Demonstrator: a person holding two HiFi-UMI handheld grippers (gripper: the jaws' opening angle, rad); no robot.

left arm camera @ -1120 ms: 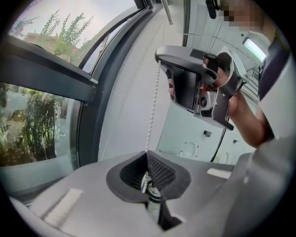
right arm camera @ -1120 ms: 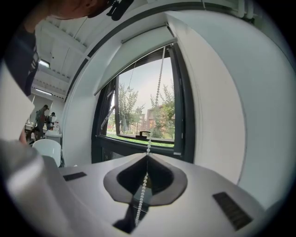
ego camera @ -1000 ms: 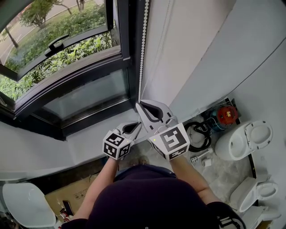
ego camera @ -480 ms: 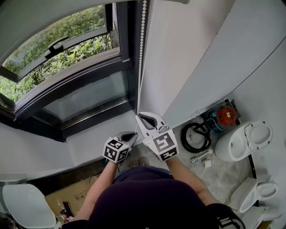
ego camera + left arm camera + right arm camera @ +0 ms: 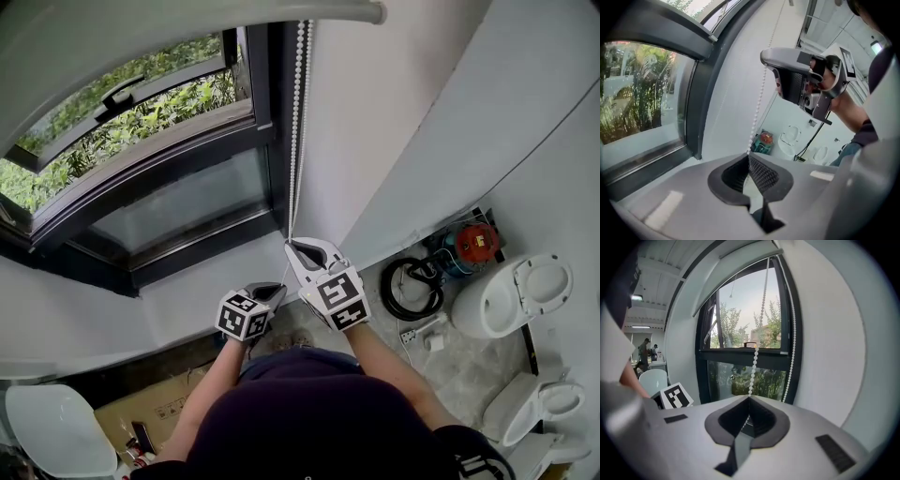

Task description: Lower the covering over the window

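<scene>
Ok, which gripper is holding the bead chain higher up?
The right gripper. It pinches the bead chain above the left gripper, which grips a strand lower down.

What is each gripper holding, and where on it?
The left gripper and right gripper each clamp the bead chain at its lower part, the left lower down.

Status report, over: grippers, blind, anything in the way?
Left gripper and right gripper both shut on bead chain. Blind partly down, lower glass uncovered. Nothing seen blocking it.
</scene>
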